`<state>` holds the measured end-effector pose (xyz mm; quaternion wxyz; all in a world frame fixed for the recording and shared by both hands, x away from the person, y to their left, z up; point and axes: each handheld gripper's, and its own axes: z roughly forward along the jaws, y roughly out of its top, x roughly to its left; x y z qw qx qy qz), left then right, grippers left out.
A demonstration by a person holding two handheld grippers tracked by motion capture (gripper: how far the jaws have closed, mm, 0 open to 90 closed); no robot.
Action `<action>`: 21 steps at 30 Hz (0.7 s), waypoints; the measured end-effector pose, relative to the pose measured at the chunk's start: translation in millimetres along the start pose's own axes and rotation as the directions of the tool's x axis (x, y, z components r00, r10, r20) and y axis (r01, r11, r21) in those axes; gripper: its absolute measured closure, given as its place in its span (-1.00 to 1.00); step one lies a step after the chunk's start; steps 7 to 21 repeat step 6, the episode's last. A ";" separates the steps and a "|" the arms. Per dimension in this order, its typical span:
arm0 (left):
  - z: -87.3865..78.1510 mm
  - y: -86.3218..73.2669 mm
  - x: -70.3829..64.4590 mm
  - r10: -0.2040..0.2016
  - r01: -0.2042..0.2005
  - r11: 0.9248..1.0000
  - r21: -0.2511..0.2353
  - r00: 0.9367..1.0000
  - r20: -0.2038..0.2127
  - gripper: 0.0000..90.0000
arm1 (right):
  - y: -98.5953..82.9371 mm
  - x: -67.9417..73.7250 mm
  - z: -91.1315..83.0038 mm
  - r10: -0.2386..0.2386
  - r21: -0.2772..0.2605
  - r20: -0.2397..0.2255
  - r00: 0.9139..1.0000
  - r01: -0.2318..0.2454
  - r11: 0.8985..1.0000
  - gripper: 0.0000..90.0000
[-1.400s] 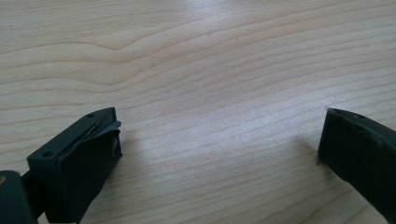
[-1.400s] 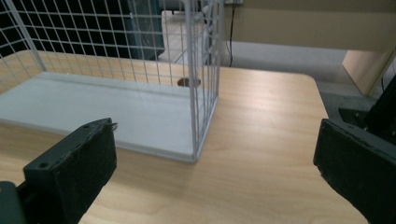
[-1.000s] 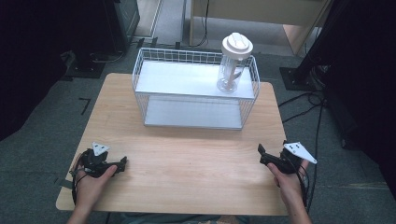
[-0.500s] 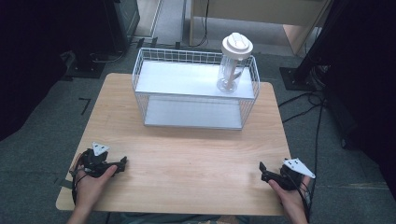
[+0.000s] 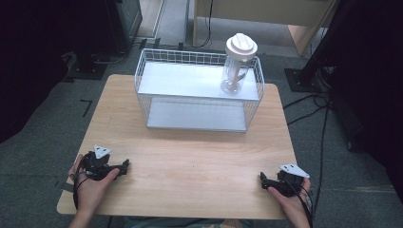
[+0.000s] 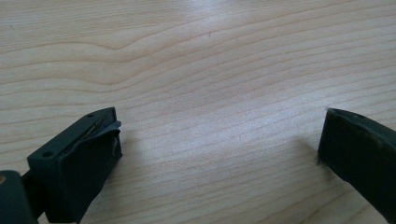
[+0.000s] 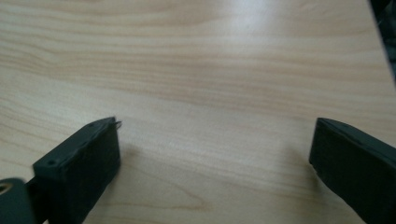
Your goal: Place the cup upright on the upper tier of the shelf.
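My left gripper [image 5: 124,165] rests on the wooden table [image 5: 199,156] near its front left corner, held by a hand. In the left gripper view my left gripper [image 6: 219,130] stands open, with bare wood between its jaws. Over at the front right edge my right gripper [image 5: 263,179] lies low on the table. The right gripper view shows my right gripper [image 7: 215,133] open as well, holding nothing. A clear bottle [image 5: 236,69] with a white lid stands upright at the right end of a white wire rack [image 5: 147,71] at the back of the table.
The rack spans the back middle of the table, with a white panel on top and another lower at its front. Cables [image 5: 313,102] and dark stands lie on the grey floor around the table. Bare wood stretches between rack and grippers.
My right gripper has drawn back toward the table's front edge and come down lower. The left gripper has hardly moved. Rack and bottle stand as before.
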<state>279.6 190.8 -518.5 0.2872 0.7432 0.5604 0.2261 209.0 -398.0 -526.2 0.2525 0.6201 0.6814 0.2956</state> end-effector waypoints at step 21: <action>0.0 0.0 0.0 0.000 0.000 1.000 0.000 1.000 0.000 -1.00 | 0.1 -0.1 0.1 0.001 0.002 -0.001 1.000 -0.001 1.000 -0.94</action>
